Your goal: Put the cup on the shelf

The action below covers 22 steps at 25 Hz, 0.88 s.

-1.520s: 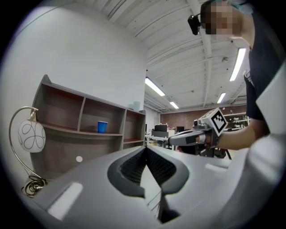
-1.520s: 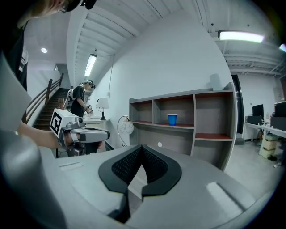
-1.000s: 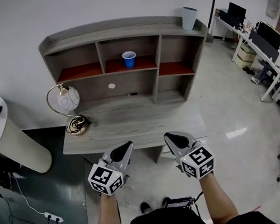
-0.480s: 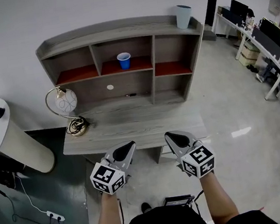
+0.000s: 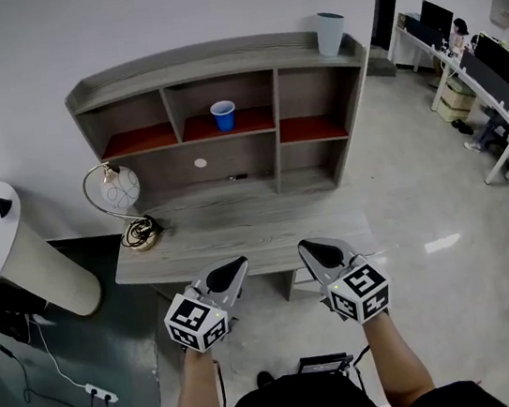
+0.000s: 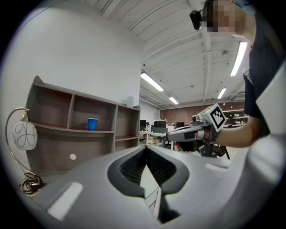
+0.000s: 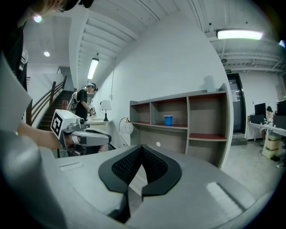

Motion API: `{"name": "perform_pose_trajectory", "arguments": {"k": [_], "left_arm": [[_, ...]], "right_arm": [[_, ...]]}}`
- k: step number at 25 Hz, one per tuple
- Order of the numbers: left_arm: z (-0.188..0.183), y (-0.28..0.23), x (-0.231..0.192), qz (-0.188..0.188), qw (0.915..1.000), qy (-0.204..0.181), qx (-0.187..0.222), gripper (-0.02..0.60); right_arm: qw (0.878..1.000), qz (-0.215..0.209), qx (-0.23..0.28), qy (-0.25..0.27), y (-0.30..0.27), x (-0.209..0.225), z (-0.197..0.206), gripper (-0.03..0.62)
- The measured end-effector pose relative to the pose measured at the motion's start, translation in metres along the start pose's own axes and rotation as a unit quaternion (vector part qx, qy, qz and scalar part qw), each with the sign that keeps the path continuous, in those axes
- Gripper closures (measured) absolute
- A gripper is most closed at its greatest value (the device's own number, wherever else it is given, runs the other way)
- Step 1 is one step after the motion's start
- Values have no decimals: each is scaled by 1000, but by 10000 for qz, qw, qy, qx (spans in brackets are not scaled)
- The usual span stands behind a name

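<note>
Head view: the blue cup (image 5: 223,115) stands upright in the middle compartment of the shelf (image 5: 214,61), so the placing looks done. The left gripper (image 5: 230,270) and right gripper (image 5: 316,252) hover off the desk's (image 5: 241,238) near edge, jaws pressed together, both empty.

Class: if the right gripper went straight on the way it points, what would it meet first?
The right gripper would probably meet the shelf unit's lower back panel near the white dot, passing just above the desk; depth is unclear, so the desk might come first.
</note>
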<state>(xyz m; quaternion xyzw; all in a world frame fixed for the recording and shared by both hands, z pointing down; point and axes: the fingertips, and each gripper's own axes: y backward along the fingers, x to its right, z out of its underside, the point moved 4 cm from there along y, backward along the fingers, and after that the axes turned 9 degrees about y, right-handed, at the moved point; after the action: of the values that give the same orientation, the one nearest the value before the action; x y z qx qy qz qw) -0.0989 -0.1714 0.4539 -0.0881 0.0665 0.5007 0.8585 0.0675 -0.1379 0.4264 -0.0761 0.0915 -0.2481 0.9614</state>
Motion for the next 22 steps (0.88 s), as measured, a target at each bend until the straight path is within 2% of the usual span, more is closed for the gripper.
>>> {"name": "perform_pose_trajectory", "arguments": {"k": [8,13,22], "left_arm": [[1,-4,-1,-62,9999,144,40,583],[-4,-2,-3,-121,9986,427,275,583],[-3,-6,-2,-245,9985,425,238,583]], "right_arm": [[10000,59,22,-68,2,9,1,582],[10000,49,29,-65,4,12,2,582],[10000,-19,57,-18,6,18,1,582]]}}
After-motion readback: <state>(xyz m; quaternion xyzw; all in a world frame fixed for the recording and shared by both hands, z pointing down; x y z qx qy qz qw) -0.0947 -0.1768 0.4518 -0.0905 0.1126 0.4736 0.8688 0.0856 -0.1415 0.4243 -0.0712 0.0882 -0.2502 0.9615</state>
